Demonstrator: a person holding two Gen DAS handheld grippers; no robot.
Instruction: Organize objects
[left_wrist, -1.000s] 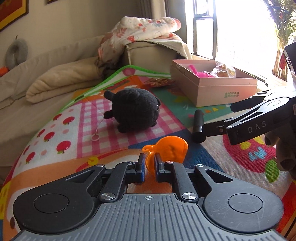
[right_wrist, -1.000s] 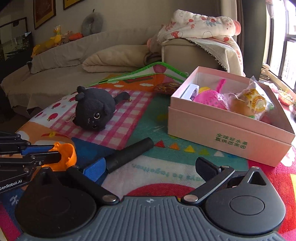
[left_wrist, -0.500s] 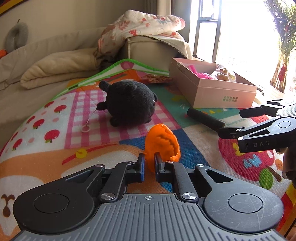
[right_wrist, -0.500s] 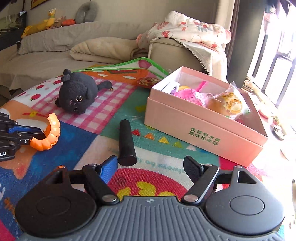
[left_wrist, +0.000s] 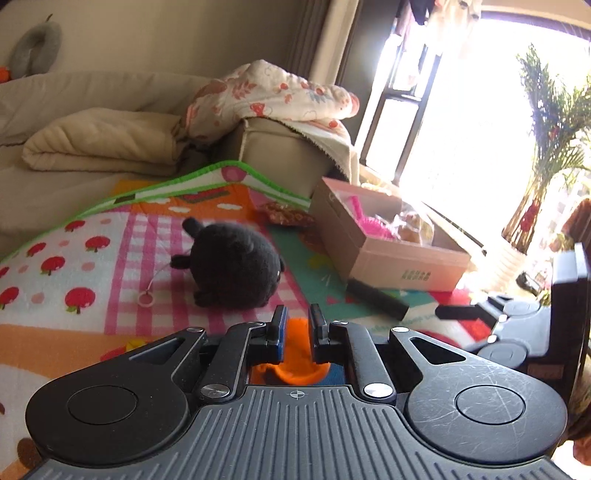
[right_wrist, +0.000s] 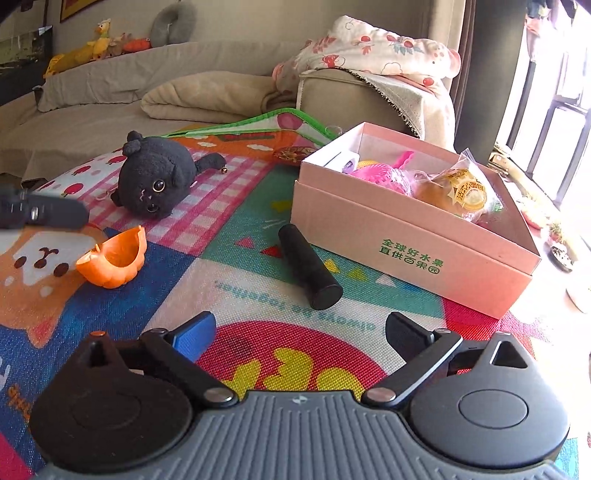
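Right claw gapes empty. Ahead, a black tube lies against the pink box. Left of the box are the orange cup and black plush. Left claw: narrow gap, grip unclear.

1 plush cat, 1 orange shell, 1 box

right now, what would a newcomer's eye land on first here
Likely the black plush cat, lying on the pink-checked patch of the bright play mat. Next the open pink box to its right, holding a pink toy and a wrapped bun, with a black cylinder lying on the mat just in front of it.
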